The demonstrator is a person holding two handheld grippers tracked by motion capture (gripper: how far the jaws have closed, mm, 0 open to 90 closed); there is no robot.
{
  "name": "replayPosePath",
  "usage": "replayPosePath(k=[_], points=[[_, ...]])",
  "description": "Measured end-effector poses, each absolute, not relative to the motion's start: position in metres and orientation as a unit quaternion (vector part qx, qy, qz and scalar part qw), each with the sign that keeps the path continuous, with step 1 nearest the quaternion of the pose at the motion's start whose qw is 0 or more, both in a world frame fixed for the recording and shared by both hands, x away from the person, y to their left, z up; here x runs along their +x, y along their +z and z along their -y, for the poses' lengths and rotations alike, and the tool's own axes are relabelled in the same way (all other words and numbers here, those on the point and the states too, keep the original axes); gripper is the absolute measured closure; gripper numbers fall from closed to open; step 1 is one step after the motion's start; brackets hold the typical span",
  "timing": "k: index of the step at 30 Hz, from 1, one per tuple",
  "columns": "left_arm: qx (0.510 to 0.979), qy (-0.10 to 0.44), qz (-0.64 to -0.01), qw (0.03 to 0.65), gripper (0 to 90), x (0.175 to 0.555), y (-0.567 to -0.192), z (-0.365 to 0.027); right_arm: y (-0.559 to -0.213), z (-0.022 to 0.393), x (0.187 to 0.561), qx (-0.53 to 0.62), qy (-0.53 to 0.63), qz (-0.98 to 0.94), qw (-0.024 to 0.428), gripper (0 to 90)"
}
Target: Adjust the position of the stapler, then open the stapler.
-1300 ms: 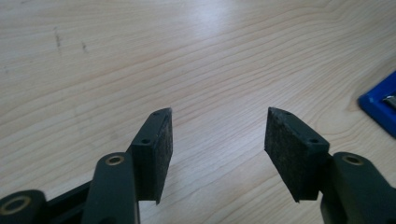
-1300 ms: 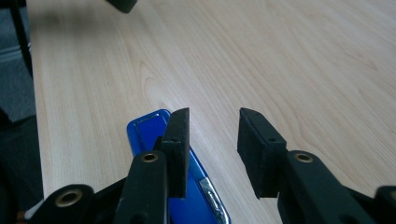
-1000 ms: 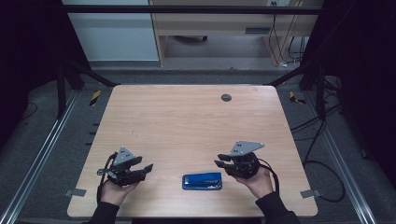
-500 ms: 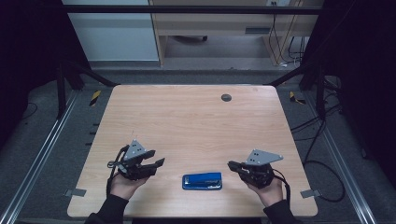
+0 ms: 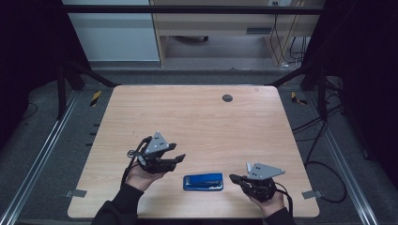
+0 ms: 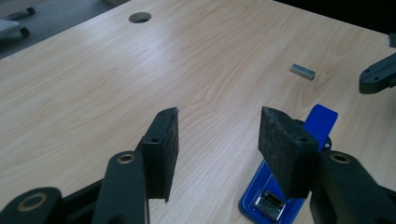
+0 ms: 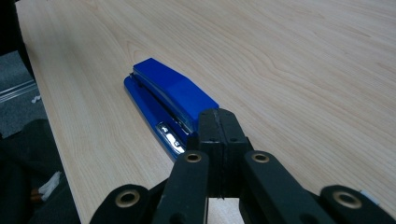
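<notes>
On the left, the left gripper hangs above the light wood-grain table, held in the person's left hand, with its tips pointing toward the middle. Its two black jaws stand apart with nothing between them; they have just been opening a little further. In the left gripper view the same gripper shows bare tabletop through the gap, and its right pad covers part of the blue metal-and-plastic stapler lying beyond it without touching it.

In the middle, near the front edge of the table, the stapler lies flat and lengthwise across the high view, between the two grippers and touched by neither. A small grey rectangular block of staples lies on the wood farther off in the left gripper view, well apart from the stapler. A round dark cable hole sits near the far edge of the table.

On the right, the right gripper rests low near the table, just beside the stapler's right end. In the right gripper view its pads are pressed flat together, clenched on nothing, with the stapler lying just ahead of the tips.
</notes>
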State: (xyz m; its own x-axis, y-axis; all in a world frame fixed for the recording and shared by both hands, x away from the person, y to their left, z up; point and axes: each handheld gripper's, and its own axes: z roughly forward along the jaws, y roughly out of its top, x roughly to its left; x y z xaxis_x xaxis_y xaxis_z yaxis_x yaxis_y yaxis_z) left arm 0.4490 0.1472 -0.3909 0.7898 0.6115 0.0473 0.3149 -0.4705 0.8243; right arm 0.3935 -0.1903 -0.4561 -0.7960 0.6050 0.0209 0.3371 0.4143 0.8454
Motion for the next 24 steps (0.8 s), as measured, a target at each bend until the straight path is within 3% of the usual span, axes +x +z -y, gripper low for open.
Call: replayPosePath(k=[24], points=[[0.909,0.108,-0.178,0.360,39.4,0.450,-0.400,-0.095,-0.473,0.170,0.391,0.266,0.451,-0.843,0.124,90.0]])
